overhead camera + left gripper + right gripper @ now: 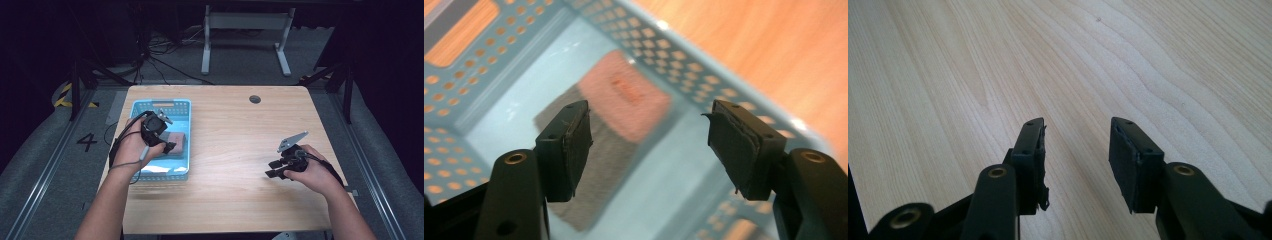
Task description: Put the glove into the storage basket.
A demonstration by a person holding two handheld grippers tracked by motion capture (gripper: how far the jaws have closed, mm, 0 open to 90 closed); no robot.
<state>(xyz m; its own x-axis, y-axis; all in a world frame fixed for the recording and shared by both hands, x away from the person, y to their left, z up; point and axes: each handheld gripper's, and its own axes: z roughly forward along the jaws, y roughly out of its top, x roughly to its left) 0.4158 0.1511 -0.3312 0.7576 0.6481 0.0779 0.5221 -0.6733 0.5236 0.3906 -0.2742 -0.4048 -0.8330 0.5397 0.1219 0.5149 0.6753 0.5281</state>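
I count two grippers, one in each hand. The left gripper (169, 146) hangs over the blue basket (184, 107), at the left part of the table. In the left gripper view its jaws stand wide apart, with nothing between the pads (576, 150); it is released. Below the jaws I see one sponge (624, 100), pink on one part and grey on the other, lying on the floor of the basket (514, 115). The picture is blurred, so I cannot tell more about its surface. In the high view the sponge (177, 140) lies in the middle of the basket, toward its right wall, just beside the left gripper.

The right gripper (272, 169) is at the right near part of the table, well apart from the basket. In the right gripper view its jaws stand apart with bare wood between the pads (1125, 165); it holds nothing.

There is one basket and one sponge; I see no other loose thing on the table.

The table (240, 135) is light wood with a visible grain and has one round dark cap (255, 99) near the far edge. Around it the floor is grey carpet (40, 150). At the left I see the painted number 4 (86, 142) and yellow-black tape (64, 96). Beyond the far edge stands one white table frame (245, 35), with black cables (165, 65) on the floor, and the room behind is dark.
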